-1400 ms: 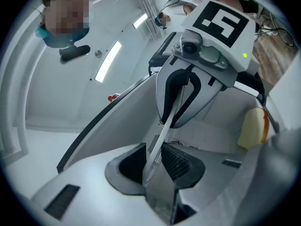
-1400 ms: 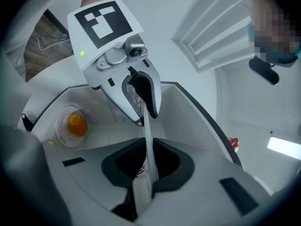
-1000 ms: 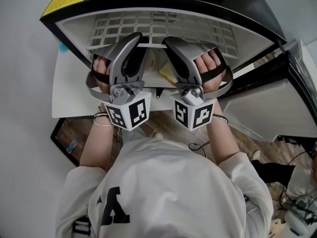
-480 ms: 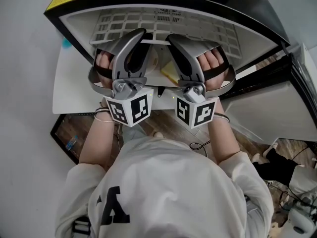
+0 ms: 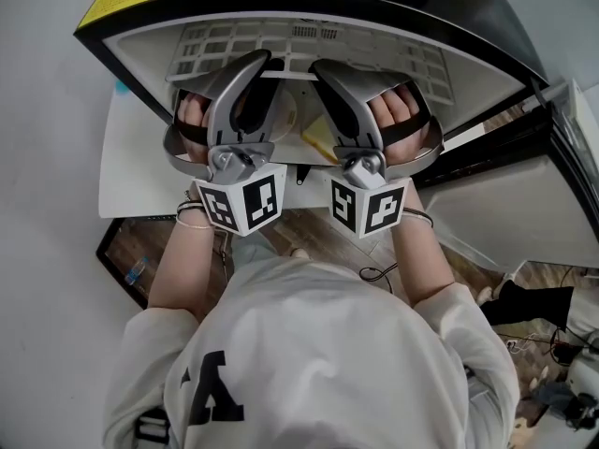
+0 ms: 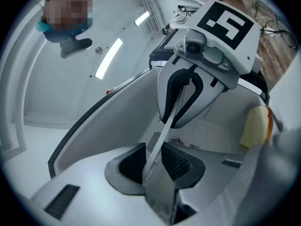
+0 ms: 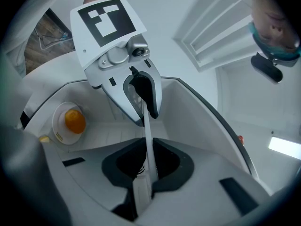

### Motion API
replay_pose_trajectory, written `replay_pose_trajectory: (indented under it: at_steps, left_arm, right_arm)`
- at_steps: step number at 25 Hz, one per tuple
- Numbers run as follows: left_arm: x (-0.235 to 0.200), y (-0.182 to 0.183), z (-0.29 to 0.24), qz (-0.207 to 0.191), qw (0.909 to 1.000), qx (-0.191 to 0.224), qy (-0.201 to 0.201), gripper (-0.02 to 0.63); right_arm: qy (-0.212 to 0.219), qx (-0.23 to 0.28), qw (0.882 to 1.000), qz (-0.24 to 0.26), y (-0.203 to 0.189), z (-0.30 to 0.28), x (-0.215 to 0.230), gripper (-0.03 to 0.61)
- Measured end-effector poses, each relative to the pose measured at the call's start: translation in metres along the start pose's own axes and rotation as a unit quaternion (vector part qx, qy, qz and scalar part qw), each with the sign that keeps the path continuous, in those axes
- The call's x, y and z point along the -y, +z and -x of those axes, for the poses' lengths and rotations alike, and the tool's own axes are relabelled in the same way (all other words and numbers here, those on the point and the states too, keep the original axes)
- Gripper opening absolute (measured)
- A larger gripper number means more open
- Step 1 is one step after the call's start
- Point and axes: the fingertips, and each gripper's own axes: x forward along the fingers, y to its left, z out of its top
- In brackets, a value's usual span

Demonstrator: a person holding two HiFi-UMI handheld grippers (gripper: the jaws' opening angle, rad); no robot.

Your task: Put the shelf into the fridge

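A thin, pale shelf [image 6: 162,142] is seen edge-on, running straight out between the jaws in both gripper views. My left gripper [image 6: 153,167] is shut on its near edge. My right gripper [image 7: 146,167] grips the same shelf [image 7: 146,135] a little to the side. Each gripper view shows the other gripper across the panel: the right gripper [image 6: 181,102] and the left gripper [image 7: 141,102]. In the head view the left gripper [image 5: 257,62] and the right gripper [image 5: 323,66] reach side by side into the open fridge [image 5: 468,59], with a pale bar of the shelf [image 5: 288,76] between their tips.
Inside the white fridge, low down, stand a round white dish holding an orange thing [image 7: 68,121] and a pale yellow item [image 6: 256,126]. A vent grille [image 5: 309,32] marks the inner wall. The open fridge door [image 5: 496,209] stands at the right.
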Motion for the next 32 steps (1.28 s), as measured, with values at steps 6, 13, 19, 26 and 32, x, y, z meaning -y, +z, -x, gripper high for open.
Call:
replay_pose_trajectory:
  at_steps: [6, 13, 19, 26, 32]
  left_arm:
    - [0.001, -0.002, -0.004, 0.001, 1.0, -0.001, -0.002, 0.106]
    - [0.002, -0.004, -0.008, 0.002, 1.0, -0.002, -0.003, 0.106]
    - [0.002, -0.006, -0.011, 0.003, 1.0, -0.004, -0.005, 0.104]
    - [0.001, -0.006, -0.011, -0.001, 1.0, 0.0, -0.001, 0.104]
    - [0.002, -0.007, -0.011, 0.002, 1.0, -0.002, -0.002, 0.106]
  right_arm:
    - [0.001, 0.0, 1.0, -0.001, -0.003, -0.003, -0.001, 0.061]
    - [0.002, 0.0, 1.0, -0.002, -0.005, -0.007, -0.001, 0.061]
    - [0.002, 0.0, 1.0, -0.002, -0.007, -0.01, -0.002, 0.061]
    - [-0.002, 0.001, 1.0, 0.003, -0.007, -0.011, -0.002, 0.061]
    - [-0.004, -0.002, 1.0, 0.006, -0.007, -0.011, -0.002, 0.063]
